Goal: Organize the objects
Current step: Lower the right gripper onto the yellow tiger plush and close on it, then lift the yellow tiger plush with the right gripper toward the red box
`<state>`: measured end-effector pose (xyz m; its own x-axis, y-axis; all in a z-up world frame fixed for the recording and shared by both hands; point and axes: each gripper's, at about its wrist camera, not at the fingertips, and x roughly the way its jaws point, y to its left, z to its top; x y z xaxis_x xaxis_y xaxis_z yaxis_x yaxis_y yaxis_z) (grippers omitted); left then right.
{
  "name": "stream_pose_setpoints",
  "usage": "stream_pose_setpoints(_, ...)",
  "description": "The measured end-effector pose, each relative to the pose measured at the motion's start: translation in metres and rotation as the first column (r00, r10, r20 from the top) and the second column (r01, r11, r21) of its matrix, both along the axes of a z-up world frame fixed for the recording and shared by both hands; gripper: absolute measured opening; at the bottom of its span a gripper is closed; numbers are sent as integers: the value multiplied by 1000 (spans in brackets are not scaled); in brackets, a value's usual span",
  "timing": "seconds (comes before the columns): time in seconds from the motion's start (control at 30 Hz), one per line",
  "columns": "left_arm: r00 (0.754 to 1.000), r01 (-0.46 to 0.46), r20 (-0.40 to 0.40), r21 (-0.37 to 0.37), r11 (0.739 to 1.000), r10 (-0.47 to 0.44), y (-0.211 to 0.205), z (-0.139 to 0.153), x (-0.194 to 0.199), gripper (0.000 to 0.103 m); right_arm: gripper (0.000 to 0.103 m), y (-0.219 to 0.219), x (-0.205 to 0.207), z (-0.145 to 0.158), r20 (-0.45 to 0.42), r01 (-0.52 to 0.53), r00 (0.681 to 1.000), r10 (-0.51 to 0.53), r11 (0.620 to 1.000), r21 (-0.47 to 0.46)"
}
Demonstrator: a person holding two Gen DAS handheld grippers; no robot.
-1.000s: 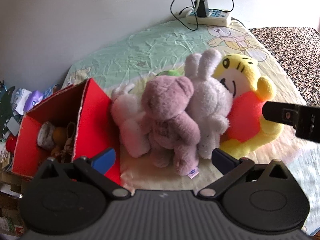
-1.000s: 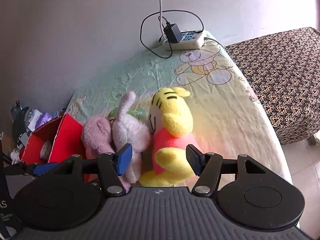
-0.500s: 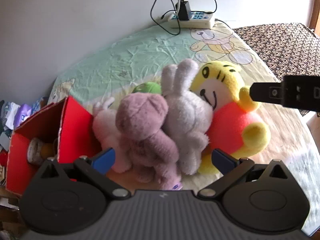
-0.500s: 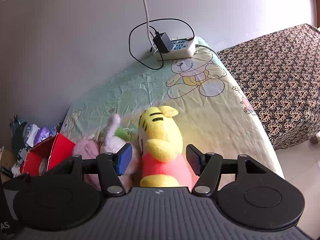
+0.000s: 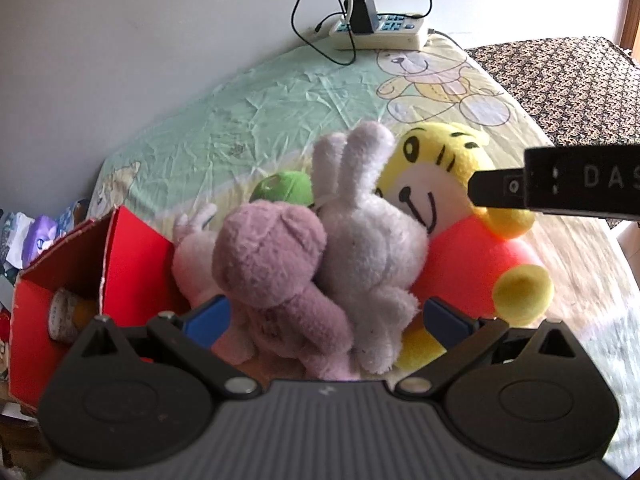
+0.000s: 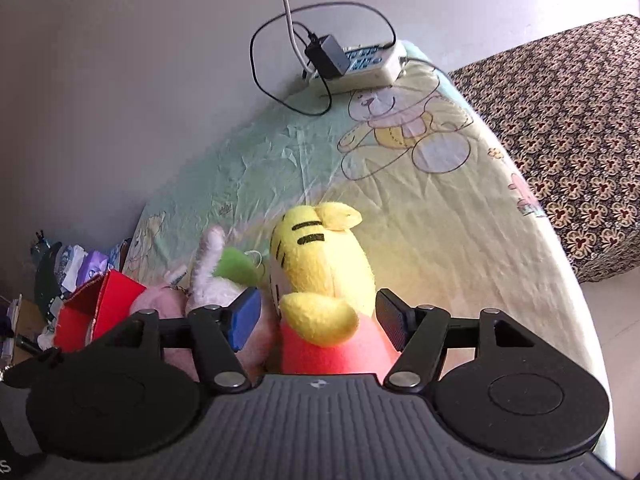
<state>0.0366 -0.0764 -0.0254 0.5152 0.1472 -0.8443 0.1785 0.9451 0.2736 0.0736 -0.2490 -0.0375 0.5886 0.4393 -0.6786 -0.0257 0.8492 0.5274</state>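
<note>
Several plush toys huddle on the bear-print sheet (image 5: 248, 128): a mauve bear (image 5: 272, 264), a pale rabbit (image 5: 368, 240), a yellow tiger in a red shirt (image 5: 440, 176), a pink toy (image 5: 192, 256) and something green (image 5: 284, 186) behind them. My left gripper (image 5: 326, 320) is open, with the bear and rabbit between its blue pads. The jaws of my right gripper (image 6: 318, 324) are opening around the tiger (image 6: 320, 264), and the pads do not press on it. One right finger (image 5: 500, 190) crosses the tiger's ear. A red box (image 5: 128, 248) with small items stands at the left.
A white power strip (image 5: 380, 32) with a black adapter and looped cables lies by the wall at the far end. A brown patterned cloth (image 6: 560, 120) covers the furniture on the right. Clutter (image 5: 36, 236) sits beyond the box. The sheet's edge drops off at the right.
Both grippers have come down and closer to the toys. The right jaws have widened and now straddle the tiger. Its finger now lies across the tiger's head in the left wrist view.
</note>
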Motion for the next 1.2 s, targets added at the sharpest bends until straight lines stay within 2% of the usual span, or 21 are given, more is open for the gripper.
stream_pose_setpoints(0.43,999,-8,-38,9,1000,9,2,-16,14,102,67,8,23,-35,-104,-36,994,40,999,39)
stream_pose_setpoints(0.6,999,6,-44,17,1000,-5,1,-19,16,102,66,0,27,-47,-136,-22,990,38,993,115)
stream_pose_setpoints(0.83,999,10,-49,36,999,-9,-2,-21,17,102,52,-6,23,-45,-128,-33,990,52,989,145)
stream_pose_setpoints(1.2,995,75,-68,-3,997,-75,-9,-14,6,102,50,-26,6,-41,-137,9,990,14,986,164)
